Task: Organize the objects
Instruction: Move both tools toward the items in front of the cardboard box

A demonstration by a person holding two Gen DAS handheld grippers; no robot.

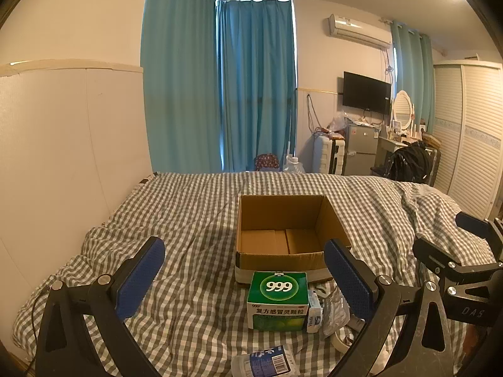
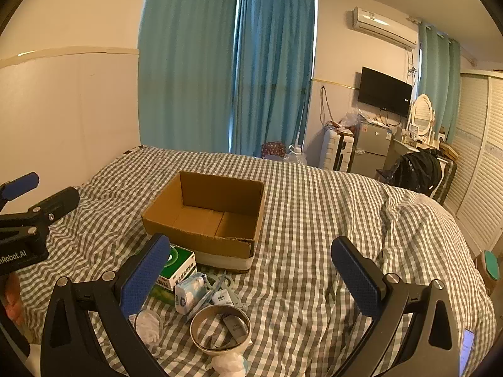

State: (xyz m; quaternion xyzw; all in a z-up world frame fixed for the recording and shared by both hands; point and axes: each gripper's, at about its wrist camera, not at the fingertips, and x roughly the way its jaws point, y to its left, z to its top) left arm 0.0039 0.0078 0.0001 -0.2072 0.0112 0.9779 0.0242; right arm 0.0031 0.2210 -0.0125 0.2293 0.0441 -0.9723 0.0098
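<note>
From the left wrist, the left gripper [image 1: 245, 278] stood wide apart and empty, blue ribbed pads [image 1: 143, 278] over the checked quilt [image 1: 188, 213]. An open corrugated cardboard box [image 1: 279, 257] sat ahead, a glossy green medicine carton [image 1: 278, 301] touching its near wall. From the right wrist, the right gripper [image 2: 253, 275] gaped equally, empty; only there a tape ring [image 2: 220, 330] and tissue pack [image 2: 188, 292] showed clearly.

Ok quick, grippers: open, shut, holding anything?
Left gripper: open, empty, above the green box.
Right gripper: open, empty, above the bed.
</note>
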